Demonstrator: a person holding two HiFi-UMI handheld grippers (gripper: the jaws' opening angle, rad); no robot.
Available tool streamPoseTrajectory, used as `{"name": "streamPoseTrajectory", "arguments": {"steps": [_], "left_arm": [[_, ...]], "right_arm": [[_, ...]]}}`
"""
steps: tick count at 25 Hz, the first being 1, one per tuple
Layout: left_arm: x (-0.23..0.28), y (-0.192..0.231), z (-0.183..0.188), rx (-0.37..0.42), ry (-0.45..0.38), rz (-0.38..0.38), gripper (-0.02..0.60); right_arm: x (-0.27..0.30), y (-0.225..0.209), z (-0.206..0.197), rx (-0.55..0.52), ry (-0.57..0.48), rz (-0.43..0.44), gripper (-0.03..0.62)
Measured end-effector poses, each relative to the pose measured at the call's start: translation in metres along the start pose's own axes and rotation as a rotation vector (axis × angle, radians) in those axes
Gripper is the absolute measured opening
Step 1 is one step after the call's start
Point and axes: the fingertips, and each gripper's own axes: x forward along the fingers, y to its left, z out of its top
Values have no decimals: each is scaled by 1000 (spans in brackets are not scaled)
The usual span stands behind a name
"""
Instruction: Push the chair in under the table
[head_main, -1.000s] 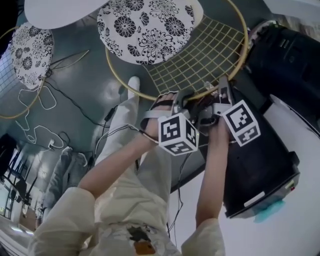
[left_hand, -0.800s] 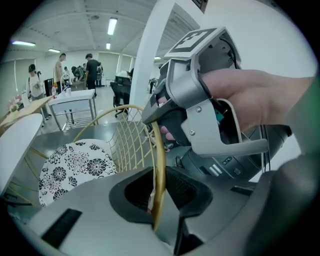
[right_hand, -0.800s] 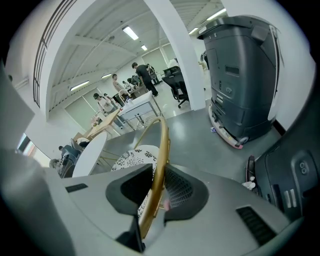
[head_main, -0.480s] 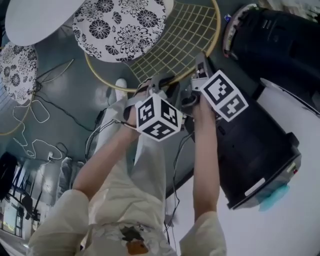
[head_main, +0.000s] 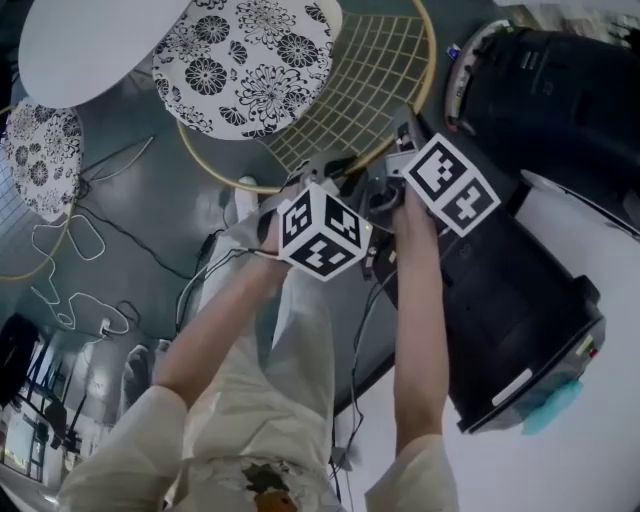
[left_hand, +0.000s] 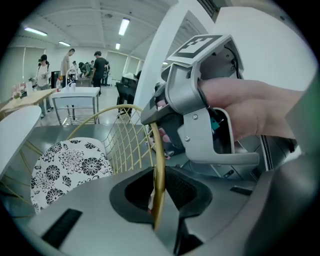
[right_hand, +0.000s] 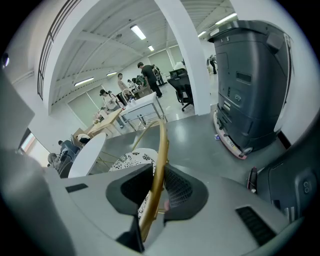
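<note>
Two angled down, clamping chair rim, left hand-held gripper, right hand-held gripper

Glossy gold metal chair frame; cushion seemingly cloth

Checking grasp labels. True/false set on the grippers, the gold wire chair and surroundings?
1. The left gripper and the right gripper are both shut on the gold wire chair's back rim. True.
2. The chair's floral seat cushion lies fully under the round white table. False: most of it shows clear of the table.
3. A second floral-cushioned chair stands at the head view's left. True.
4. The big machine on the right is white. False: it is black.
</note>
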Motion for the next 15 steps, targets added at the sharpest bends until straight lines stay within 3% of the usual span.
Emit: {"name": "streamPoseTrajectory", "arguments": {"steps": [15], "left_arm": [[3, 4, 14, -46, -12, -47, 67]], "right_arm": [[10, 7, 15, -45, -12, 17, 74]]}}
